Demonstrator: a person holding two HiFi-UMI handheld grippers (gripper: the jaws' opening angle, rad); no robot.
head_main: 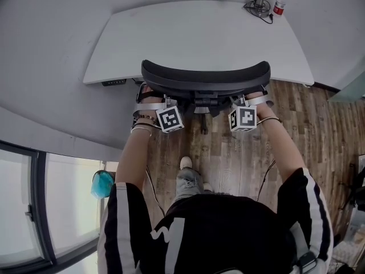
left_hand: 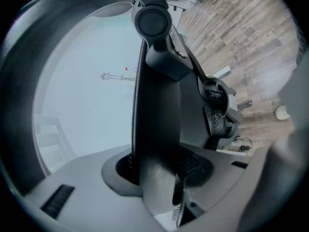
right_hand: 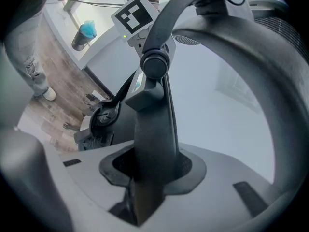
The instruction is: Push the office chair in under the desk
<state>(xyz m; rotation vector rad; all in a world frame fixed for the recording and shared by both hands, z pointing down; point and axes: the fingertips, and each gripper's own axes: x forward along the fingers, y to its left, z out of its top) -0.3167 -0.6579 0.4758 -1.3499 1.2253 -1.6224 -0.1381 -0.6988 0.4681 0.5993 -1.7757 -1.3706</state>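
Observation:
The black office chair's backrest (head_main: 205, 76) stands at the front edge of the white desk (head_main: 199, 33), and the seat is hidden under the desk top. My left gripper (head_main: 149, 99) is shut on the backrest's left end and my right gripper (head_main: 255, 99) on its right end. In the left gripper view the backrest's edge (left_hand: 157, 105) runs upright between the jaws of the left gripper (left_hand: 157, 170), with the pads pressed on it. In the right gripper view the right gripper (right_hand: 149, 170) clamps the backrest's edge (right_hand: 154, 124) the same way. The desk top (right_hand: 217, 95) lies just beyond.
A red-capped bottle (head_main: 279, 1) and a metal stand (head_main: 261, 1) with a cable sit at the desk's back right corner. A control panel (head_main: 114, 82) hangs under its left front edge. The person's foot (head_main: 186, 163) is on the wooden floor behind the chair. A grey wall and a window run along the left.

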